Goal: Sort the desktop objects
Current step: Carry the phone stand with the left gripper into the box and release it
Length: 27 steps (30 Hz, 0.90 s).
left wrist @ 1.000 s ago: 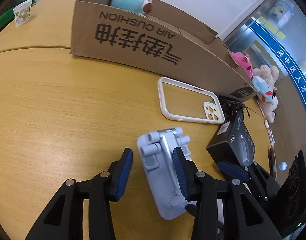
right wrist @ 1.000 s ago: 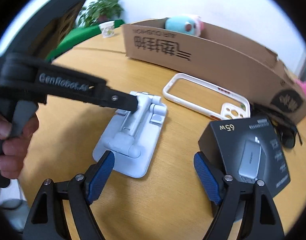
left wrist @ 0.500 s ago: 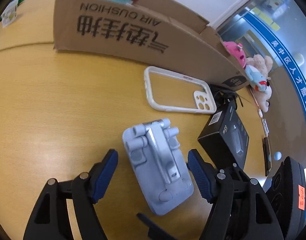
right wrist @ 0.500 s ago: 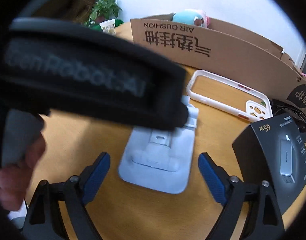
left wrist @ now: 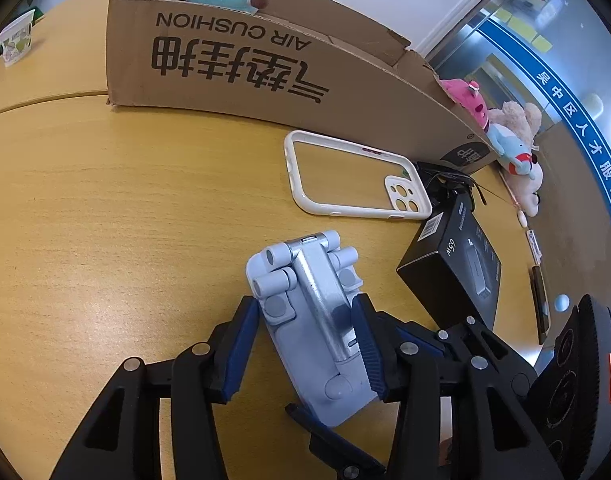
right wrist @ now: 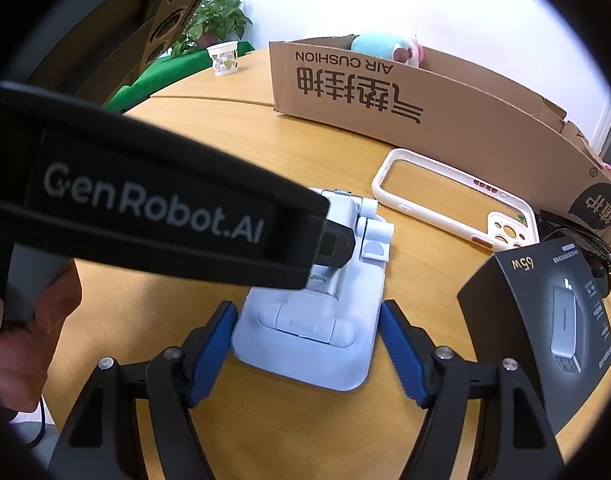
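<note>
My left gripper [left wrist: 305, 344] is closing, blue pads at both sides of the pale blue phone stand [left wrist: 317, 320], which lies flat on the wood table [left wrist: 105, 200]. Can't tell if pads press yet. My right gripper [right wrist: 307, 354] is closing too, pads just off the stand's base, w/ small gaps each side. Black charger box [right wrist: 545, 320] sits to the right, white phone case [right wrist: 453, 200] beyond, cardboard box [right wrist: 385, 96] furthest.

The left hand-held gripper [right wrist: 337, 246] hides part of the phone stand [right wrist: 317, 332]; the charger box [right wrist: 545, 320] is cut off.
</note>
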Motion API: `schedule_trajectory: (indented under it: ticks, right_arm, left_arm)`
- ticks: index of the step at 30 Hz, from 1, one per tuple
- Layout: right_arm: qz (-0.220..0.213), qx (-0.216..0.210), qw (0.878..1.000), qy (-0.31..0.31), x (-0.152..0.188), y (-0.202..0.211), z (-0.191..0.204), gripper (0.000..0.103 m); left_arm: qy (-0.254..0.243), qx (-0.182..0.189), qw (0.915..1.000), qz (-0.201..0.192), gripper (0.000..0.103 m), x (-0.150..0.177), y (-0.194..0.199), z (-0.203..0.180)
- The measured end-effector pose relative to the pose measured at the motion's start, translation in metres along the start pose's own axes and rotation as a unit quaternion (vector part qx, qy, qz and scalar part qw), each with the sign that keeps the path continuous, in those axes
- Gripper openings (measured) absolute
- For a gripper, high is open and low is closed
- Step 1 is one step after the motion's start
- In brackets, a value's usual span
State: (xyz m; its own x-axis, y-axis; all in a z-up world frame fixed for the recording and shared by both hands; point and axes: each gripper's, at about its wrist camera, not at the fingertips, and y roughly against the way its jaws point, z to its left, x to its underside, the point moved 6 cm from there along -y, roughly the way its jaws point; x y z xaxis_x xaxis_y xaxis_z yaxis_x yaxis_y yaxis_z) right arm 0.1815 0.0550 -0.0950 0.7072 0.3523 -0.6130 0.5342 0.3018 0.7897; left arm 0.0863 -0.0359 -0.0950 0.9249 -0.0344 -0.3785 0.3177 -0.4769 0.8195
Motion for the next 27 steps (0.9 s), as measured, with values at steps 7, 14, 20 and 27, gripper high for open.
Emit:
schedule_trajectory:
  ticks: [7,14,20,27]
  right_arm:
    - [-0.014,-0.019,0.999,-0.024,0.007,0.011,-0.006,0.072]
    - [-0.038,-0.025,0.998,-0.041,-0.001,0.039,-0.012,0.072]
    - [-0.083,-0.016,0.995,-0.043,-0.028,0.067,-0.020,0.072]
    - [-0.146,0.017,0.989,-0.031,-0.086,0.092,-0.038,0.072]
  left_arm:
    - [0.003,0.013,0.9999,-0.008,0.047,-0.003,-0.001,-0.005]
    - [-0.005,0.018,0.9994,-0.029,0.047,-0.018,0.010,-0.017]
    - [-0.041,0.006,0.9965,-0.073,0.047,-0.048,0.037,-0.041]
    - [-0.101,0.000,0.9857,-0.135,0.047,-0.109,0.073,-0.077]
